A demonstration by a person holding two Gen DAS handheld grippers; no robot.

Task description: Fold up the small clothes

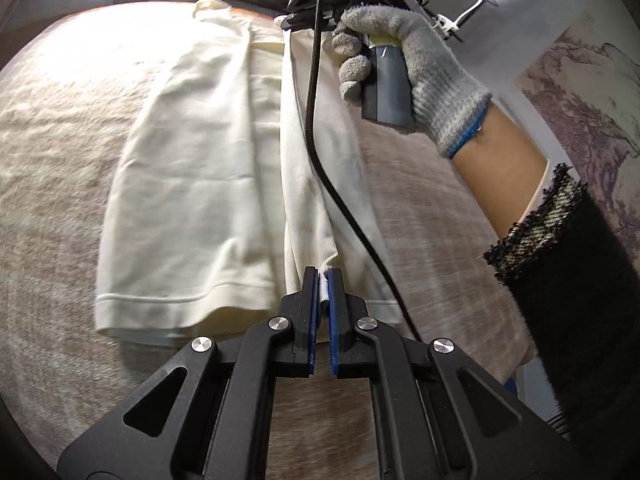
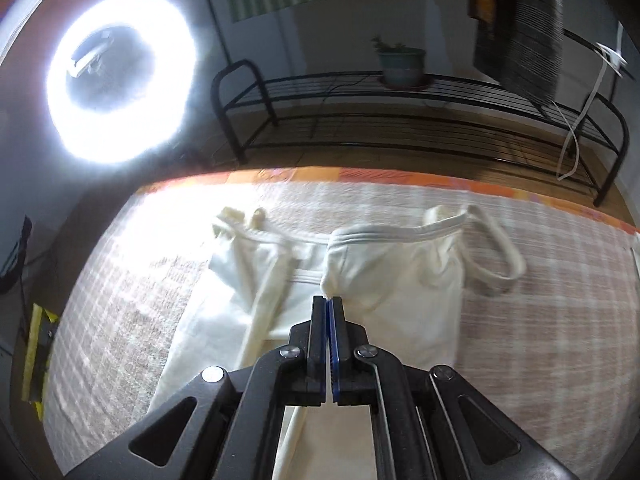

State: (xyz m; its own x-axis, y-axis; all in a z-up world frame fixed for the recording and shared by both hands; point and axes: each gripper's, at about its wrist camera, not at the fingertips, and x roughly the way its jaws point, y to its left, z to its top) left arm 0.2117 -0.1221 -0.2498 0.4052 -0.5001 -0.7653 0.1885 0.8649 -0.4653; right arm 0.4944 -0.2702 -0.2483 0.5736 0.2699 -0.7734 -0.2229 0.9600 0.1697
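A cream knit garment [image 1: 192, 184] lies spread on a coarse woven cover [image 1: 60, 160] of beige and pale brown, whose weave shows as a faint plaid of light stripes in the right wrist view. The cloth of the garment is soft, fine-ribbed and matte, with a stitched double hem along its near edge and a thicker ribbed band at the far end.

The left gripper [image 1: 323, 280] has black plastic arms with round silver bolts and blue-faced pads; its fingers are pressed together on a raised fold of the garment, a ridge of fabric that runs straight ahead from the tips. To the left of that ridge the flat panel of the garment lies smooth; to the right a narrower strip drapes down.

The right gripper [image 2: 328, 304], of the same build, is clamped on a small peak of the cream fabric just at its tips. Ahead of it the ribbed band [image 2: 384, 234] curves across, and a loose strap loop [image 2: 500, 252] lies ahead and to the right. A narrow strip of fabric runs diagonally on the left side of the tips.

In the left wrist view, a hand in a fuzzy grey knit glove [image 1: 408, 68] with a blue cuff edge grips the dark handle far ahead, and a black cable [image 1: 316, 120] hangs down over the garment.

Beyond the cover's orange border [image 2: 400, 178] stands a black wire rack [image 2: 400, 112], a potted plant [image 2: 400, 64] on it, and a bright ring light [image 2: 120, 76] glows to the left.
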